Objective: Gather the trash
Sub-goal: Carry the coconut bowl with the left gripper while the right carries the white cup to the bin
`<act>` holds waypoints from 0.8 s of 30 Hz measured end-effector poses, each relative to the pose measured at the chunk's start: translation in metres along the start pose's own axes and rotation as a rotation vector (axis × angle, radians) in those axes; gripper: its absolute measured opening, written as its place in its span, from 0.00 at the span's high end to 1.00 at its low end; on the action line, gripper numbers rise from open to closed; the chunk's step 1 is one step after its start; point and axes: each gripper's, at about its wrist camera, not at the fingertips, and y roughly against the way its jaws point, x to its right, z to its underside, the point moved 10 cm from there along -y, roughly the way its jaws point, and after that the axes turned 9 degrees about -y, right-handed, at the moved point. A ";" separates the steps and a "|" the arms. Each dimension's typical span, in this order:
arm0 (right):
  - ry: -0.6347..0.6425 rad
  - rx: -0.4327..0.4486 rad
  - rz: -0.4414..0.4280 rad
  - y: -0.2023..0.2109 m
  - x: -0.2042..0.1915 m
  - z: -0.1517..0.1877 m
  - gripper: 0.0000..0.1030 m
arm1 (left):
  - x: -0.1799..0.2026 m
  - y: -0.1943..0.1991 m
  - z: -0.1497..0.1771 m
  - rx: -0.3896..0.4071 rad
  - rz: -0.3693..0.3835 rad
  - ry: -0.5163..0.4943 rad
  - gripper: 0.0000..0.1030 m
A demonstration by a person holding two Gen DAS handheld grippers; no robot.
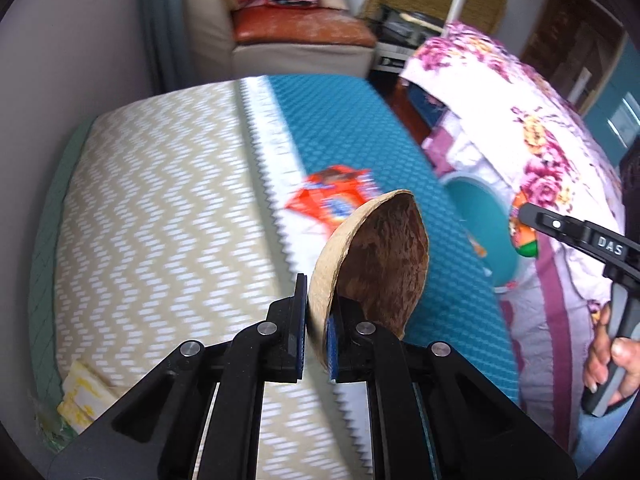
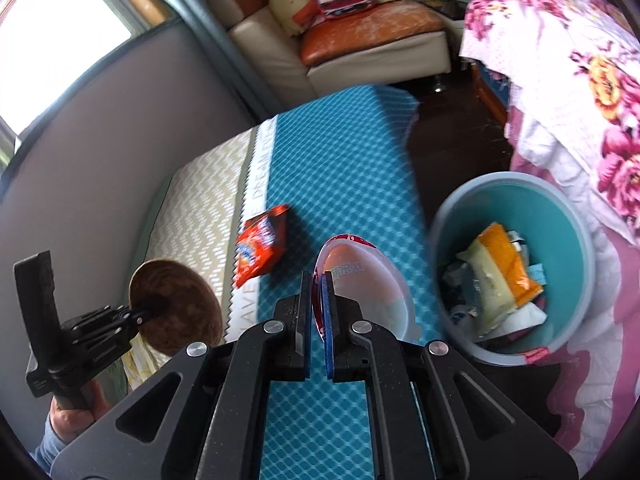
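Note:
My left gripper (image 1: 317, 320) is shut on the rim of a brown coconut-shell bowl (image 1: 380, 264), held above the mattress; the same bowl (image 2: 176, 308) and left gripper (image 2: 150, 312) show at the lower left of the right wrist view. My right gripper (image 2: 317, 312) is shut on the edge of a clear plastic lid with a red rim (image 2: 364, 288), just left of the teal bin. An orange snack packet (image 2: 260, 250) lies on the blue mat (image 2: 340, 184); it is blurred (image 1: 336, 200) in the left wrist view. The teal bin (image 2: 452, 216) holds several wrappers.
A floral quilt (image 2: 592, 92) hangs to the right of the bin. A cream armchair (image 2: 360, 44) with bags stands at the back. The zigzag-patterned mattress (image 1: 160, 220) reaches the grey wall on the left. A hand (image 1: 608, 360) grips the right gripper's handle.

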 end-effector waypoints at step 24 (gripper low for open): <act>-0.158 0.117 0.082 0.072 0.132 -0.037 0.95 | 0.191 -0.101 -0.054 -0.108 0.157 -0.240 0.91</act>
